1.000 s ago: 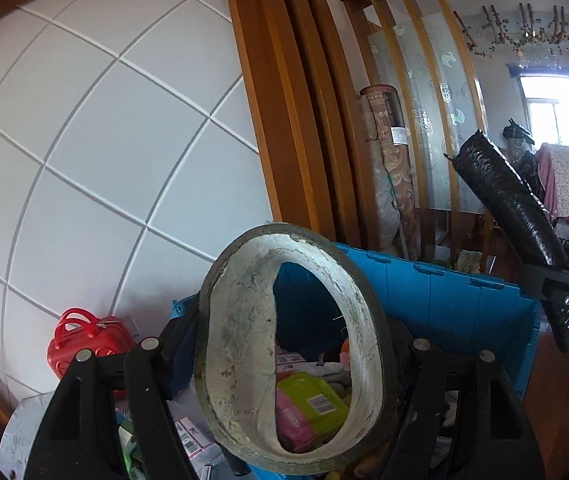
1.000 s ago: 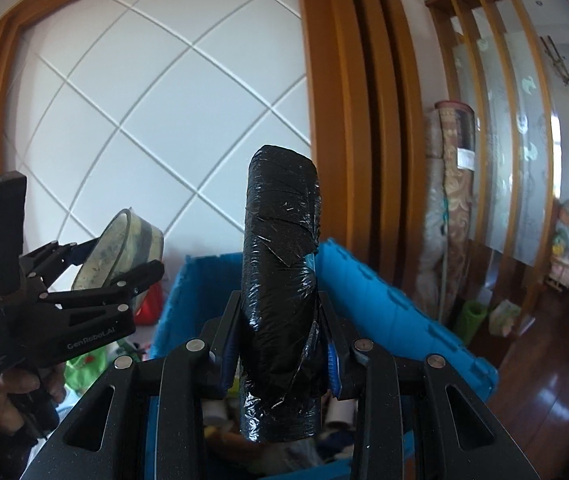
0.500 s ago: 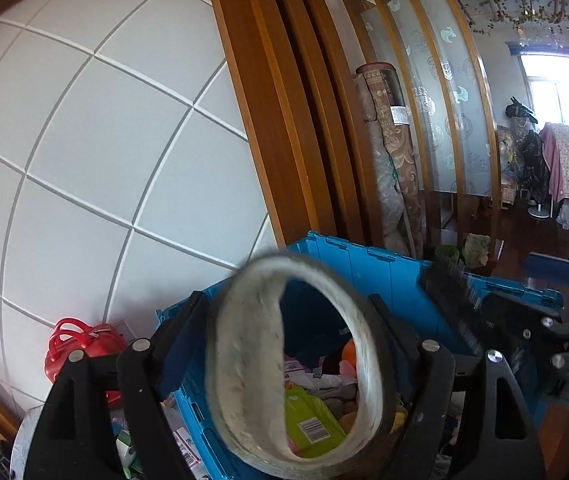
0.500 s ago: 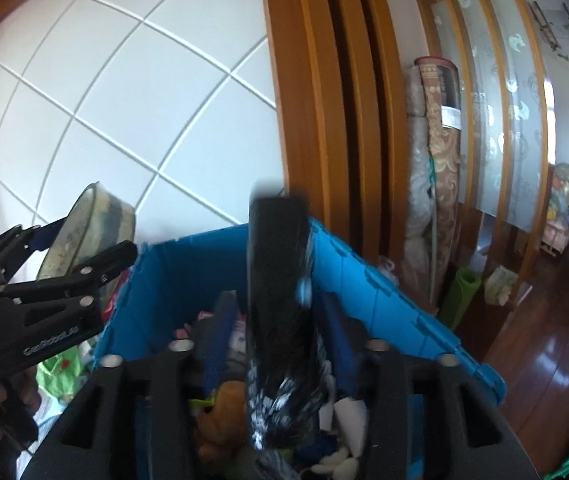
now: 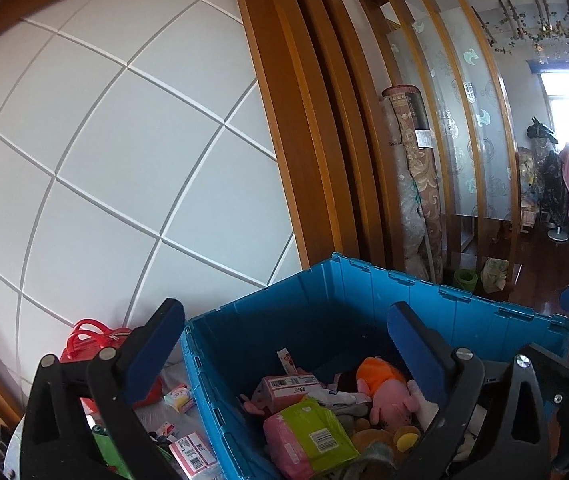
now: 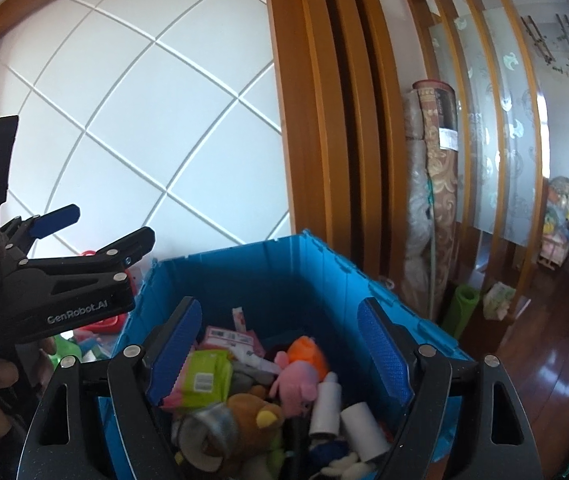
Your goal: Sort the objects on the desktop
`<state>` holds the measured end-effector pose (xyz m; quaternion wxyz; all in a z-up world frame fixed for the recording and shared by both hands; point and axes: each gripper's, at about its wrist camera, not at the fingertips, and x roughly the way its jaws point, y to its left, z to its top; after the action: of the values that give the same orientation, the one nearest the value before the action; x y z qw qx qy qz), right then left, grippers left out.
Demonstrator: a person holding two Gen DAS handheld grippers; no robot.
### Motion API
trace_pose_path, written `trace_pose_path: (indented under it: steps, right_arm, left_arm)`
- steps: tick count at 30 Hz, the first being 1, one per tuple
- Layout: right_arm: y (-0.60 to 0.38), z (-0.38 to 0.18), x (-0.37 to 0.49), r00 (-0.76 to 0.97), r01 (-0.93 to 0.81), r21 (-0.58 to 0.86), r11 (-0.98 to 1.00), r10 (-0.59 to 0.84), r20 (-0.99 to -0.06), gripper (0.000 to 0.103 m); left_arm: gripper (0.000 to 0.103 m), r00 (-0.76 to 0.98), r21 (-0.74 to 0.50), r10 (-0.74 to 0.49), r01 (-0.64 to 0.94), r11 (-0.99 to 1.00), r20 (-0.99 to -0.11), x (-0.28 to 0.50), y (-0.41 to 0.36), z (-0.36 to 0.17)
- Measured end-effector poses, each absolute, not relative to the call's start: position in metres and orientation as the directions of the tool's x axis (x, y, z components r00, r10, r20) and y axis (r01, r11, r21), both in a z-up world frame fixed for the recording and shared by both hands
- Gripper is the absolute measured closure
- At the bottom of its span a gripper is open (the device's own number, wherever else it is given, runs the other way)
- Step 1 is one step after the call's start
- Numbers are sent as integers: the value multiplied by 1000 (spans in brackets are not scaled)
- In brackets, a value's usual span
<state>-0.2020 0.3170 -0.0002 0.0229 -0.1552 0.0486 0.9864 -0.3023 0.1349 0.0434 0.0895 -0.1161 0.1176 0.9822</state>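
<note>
My left gripper [image 5: 284, 332] let go its grey tape ring and my right gripper [image 6: 280, 328] its black wrapped roll, both jaws still opening, empty.

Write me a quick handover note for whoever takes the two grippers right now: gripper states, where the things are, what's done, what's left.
Left gripper: jaws opening, nothing between them, held at the blue crate's left rim.
Right gripper: jaws opening, empty, above the crate's inside.
In the crate: tape roll, green-and-pink packet, pink plush pig, brown bear plush, white tubes, barcoded box.
Done: both grippers are empty over the crate.
Left: small packets and boxes on the surface left of the crate, beside a red case. Probably fetch those next.
</note>
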Motion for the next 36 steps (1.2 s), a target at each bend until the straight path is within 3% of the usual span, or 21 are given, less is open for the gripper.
trace_pose_path:
  steps: [14,22,36]
  right_arm:
    - [309,4,-157,-963,-65,100,-993,36,-268,18]
    - [274,12,-120,-971,-85,92,-992,62,-232,16]
    - [187,7,-22,-962,-138,91,-986,112,-250,15]
  left_arm:
    - [0,-966,207,153,-196,-959,-209,-253,125,43]
    - [0,-968,180,186,-215,-960,-169,-210,83,51]
    - [0,-966,160,186,-216,-963,-180,-132,8,47]
